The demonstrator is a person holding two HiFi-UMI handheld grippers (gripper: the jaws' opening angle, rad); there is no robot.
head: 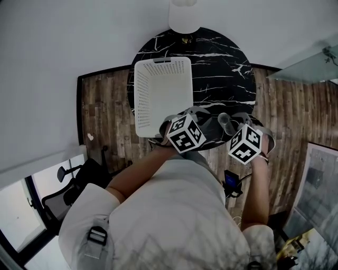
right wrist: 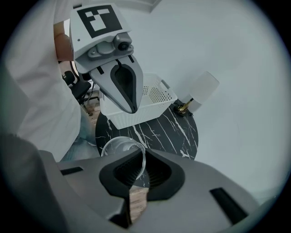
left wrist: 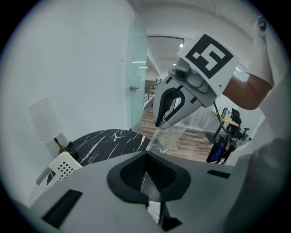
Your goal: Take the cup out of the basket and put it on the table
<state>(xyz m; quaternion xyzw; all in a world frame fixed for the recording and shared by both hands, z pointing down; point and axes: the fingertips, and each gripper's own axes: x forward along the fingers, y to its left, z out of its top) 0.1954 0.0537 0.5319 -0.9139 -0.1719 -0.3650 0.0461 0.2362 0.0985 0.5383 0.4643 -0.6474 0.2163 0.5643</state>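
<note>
The right gripper (right wrist: 138, 173) has its jaws closed on the rim of a clear plastic cup (right wrist: 119, 146); one jaw is inside the cup and the other outside, with the thin wall pinched between them. The cup is outside the basket (head: 140, 95), to its right, over the near edge of the round black marble table (head: 222, 68). It is tilted, and I cannot tell if its bottom touches the table.

The left gripper (left wrist: 148, 175) is just beside the cup, at the near right corner of the basket. Its jaws are together and nothing is between them.

The white perforated basket stands on the left part of the table. Behind it, at the far edge, is a lamp (head: 185, 16) with a white shade. Around the table is a wooden floor (head: 105, 105).
</note>
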